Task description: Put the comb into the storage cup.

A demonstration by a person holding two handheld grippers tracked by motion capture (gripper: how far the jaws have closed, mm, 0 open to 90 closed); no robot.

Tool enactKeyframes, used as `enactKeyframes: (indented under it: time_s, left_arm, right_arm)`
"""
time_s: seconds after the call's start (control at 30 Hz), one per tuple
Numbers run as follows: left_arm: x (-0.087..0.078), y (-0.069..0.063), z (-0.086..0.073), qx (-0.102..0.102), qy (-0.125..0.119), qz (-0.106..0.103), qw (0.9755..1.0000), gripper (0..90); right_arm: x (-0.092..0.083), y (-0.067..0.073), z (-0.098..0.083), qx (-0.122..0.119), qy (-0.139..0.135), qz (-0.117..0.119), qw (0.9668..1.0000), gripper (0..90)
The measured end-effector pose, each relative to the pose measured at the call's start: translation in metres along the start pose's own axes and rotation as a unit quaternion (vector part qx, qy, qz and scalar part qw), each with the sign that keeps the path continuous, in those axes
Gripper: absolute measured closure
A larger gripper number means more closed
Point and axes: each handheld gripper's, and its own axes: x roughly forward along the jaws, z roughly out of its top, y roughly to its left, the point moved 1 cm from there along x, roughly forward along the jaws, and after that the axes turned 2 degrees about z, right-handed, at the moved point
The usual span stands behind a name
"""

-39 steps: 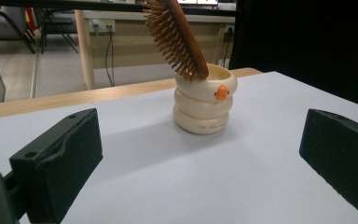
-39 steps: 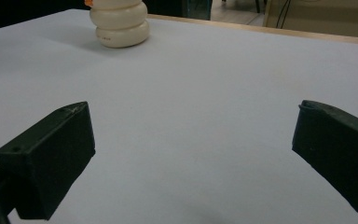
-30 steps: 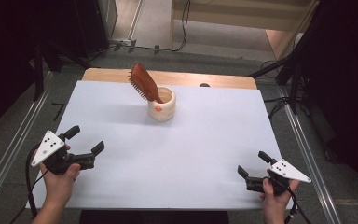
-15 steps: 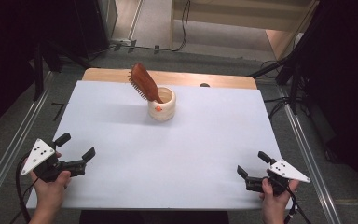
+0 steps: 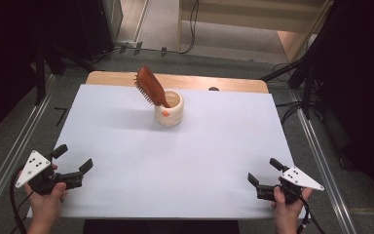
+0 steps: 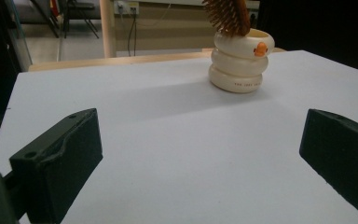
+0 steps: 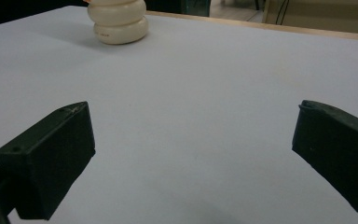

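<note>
Toward the counter's [image 5: 126, 126] far edge, a brown wooden hairbrush [image 5: 150, 86] is propped in a cream ringed ceramic cup [image 5: 169, 109]. Left gripper [image 5: 73, 170] and right gripper [image 5: 263, 178] are parked near, jaws wide, nothing held; probably the cup gets steadied while lifting.

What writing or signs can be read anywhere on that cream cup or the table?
A line of small dark print on the bottom ring of the cream cup: too small and blurred to read.
An orange mark near its rim: a picture, not text.
Nothing readable on the white table.
</note>
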Motion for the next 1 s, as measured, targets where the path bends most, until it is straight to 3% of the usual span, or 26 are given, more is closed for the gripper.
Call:
enactKeyframes:
  time_s: [0.23, 0.73, 0.87, 1.0]
  left_arm:
    - [-0.004, 0.008, -0.005, -0.005, 0.003, 0.002, 1.0000, 0.0]
    - [-0.009, 0.023, -0.018, 0.005, 0.019, 0.008, 0.9998, 0.0]
    - [-0.011, 0.023, -0.017, 0.024, 0.020, 0.019, 0.9993, 0.0]
    - [-0.011, 0.027, -0.020, 0.014, 0.021, 0.015, 0.9996, 0.0]
  right_arm:
    - [0.000, -0.001, 0.000, 0.002, 0.000, -0.001, 1.0000, 0.0]
    - [0.000, -0.004, -0.003, 0.006, 0.002, -0.003, 1.0000, 0.0]
    - [0.000, -0.005, -0.003, 0.008, 0.004, -0.003, 1.0000, 0.0]
    - [0.001, -0.006, -0.004, 0.009, 0.005, -0.003, 0.9999, 0.0]
